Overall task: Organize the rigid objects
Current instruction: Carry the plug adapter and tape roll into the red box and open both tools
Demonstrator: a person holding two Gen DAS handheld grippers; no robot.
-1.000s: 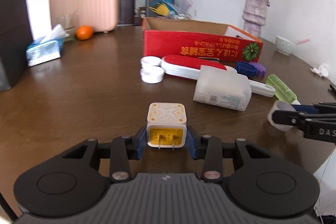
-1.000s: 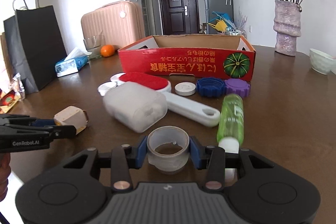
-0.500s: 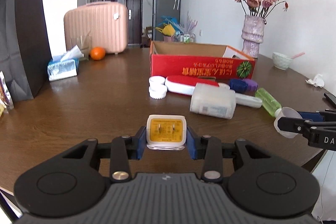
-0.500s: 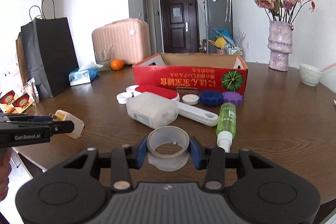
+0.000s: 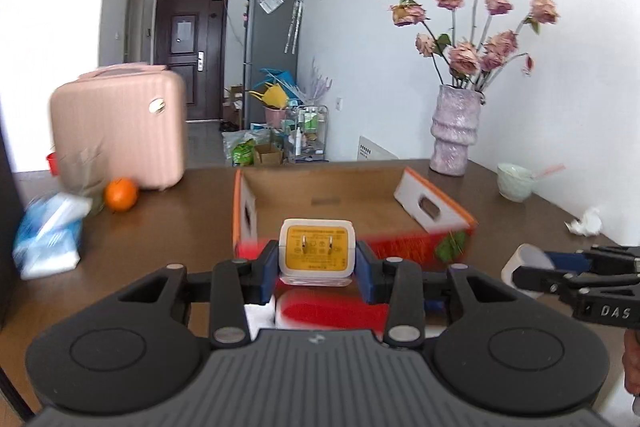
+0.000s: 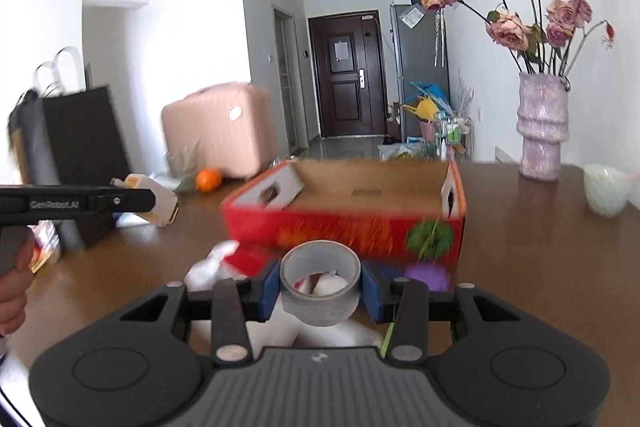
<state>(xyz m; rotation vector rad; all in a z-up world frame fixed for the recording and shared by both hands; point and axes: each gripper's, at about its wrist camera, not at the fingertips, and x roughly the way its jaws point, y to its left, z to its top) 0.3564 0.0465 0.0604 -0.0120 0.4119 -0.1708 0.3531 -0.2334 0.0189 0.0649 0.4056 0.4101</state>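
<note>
Above the near wall of the red box (image 5: 400, 247), the left gripper (image 5: 317, 264) has a white plug adapter (image 5: 317, 251) clamped between its blue pads, yellow face and two metal prongs turned back at the camera, held clear of the table (image 5: 168, 227). Beside it, off to the right of the box front, the right gripper (image 6: 320, 287) is clenched on a grey tape roll (image 6: 319, 282), open ring facing up, also off the tabletop. Inside that box, bare brown cardboard floor. Below the two grippers, in front of the box, blurred white and red items and a purple cap (image 6: 426, 275) lie on the wood. Left of the box sit an orange (image 5: 121, 194), a tissue pack (image 5: 48, 235) and a pink suitcase (image 5: 120, 123); to the right of it, a vase (image 6: 542, 131) of dried roses and a pale bowl (image 6: 604, 193).
</note>
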